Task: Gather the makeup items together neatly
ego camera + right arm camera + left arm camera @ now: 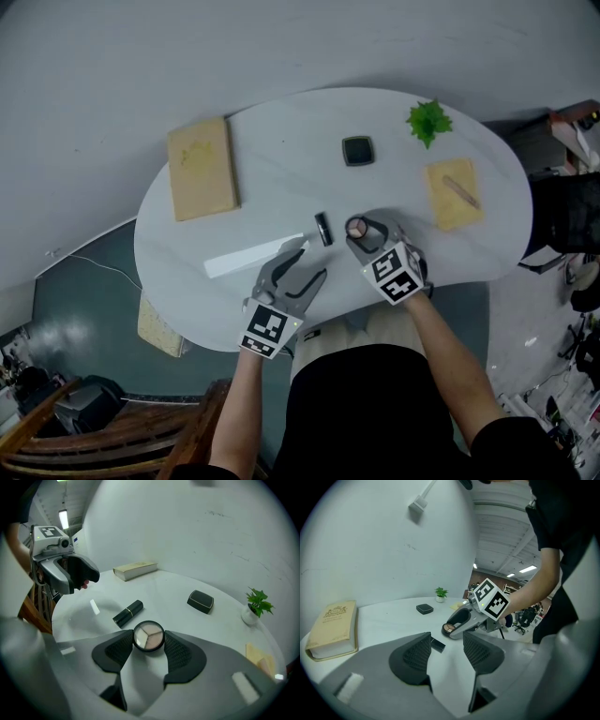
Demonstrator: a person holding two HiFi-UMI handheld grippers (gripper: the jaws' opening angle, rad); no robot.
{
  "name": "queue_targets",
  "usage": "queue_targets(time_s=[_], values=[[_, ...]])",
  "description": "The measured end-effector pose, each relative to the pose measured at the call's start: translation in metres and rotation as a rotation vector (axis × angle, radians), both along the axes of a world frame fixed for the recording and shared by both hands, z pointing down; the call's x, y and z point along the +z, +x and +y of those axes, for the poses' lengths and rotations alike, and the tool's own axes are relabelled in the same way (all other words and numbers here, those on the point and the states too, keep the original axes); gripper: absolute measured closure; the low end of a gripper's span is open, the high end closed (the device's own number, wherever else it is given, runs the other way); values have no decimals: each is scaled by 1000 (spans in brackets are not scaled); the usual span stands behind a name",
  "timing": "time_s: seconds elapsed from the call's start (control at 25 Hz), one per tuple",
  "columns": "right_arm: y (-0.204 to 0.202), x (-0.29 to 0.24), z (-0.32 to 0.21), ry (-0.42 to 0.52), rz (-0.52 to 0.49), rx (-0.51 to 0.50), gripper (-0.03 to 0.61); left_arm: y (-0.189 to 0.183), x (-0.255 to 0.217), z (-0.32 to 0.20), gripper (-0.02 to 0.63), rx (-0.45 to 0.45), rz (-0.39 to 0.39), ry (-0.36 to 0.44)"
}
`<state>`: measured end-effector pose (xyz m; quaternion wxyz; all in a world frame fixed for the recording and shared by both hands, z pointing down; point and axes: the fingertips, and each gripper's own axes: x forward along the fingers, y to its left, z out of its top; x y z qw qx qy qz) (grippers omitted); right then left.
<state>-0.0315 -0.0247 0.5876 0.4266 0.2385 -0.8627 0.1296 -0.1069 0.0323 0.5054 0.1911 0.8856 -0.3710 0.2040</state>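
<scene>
The right gripper [148,642] is clamping the round eyeshadow compact [149,634] between its two pads, one pad pressing on each side of the rim. The compact is facing up toward that gripper's camera, its three shades showing. Being round, it is offering no long axis to call.

The left gripper [446,643] is hanging with its jaws apart, and only bare table [281,159] is showing between them.

The black lipstick [127,613] is lying flat just ahead and to the left of the right gripper's jaws. Its long axis is slanting away from them, with the near end toward the left gripper. In the head view that axis is running almost straight away from the person, between the two grippers' tips. I cannot tell which end is the cap.

The black square compact [200,601] is sitting well beyond the right gripper, apart from the other two items.

Only the right gripper view is giving the three shades; from the head view the compact is reading as a pale disc. The left gripper view is catching the right gripper side-on, with the compact low over the table; whether it is touching, I cannot tell. The head view alone is showing the whole white strip [253,255] lying just left of the left gripper's tips.
</scene>
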Motion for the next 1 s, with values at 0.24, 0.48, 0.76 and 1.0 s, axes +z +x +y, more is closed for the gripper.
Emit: queue_targets(time_s=[0.24, 0.48, 0.76, 1.0], values=[[-12, 0, -3, 14, 8, -27, 359, -6, 0, 3, 402, -15, -2, -2], [-18, 6, -6, 14, 19, -37, 359, -13, 0, 4, 405, -34, -1, -4], [-23, 6, -13, 20, 21, -43, 359, -16, 1, 4, 407, -43, 2, -6], [-24, 8, -13, 7, 10, -37, 359, -16, 1, 2, 407, -43, 3, -8]])
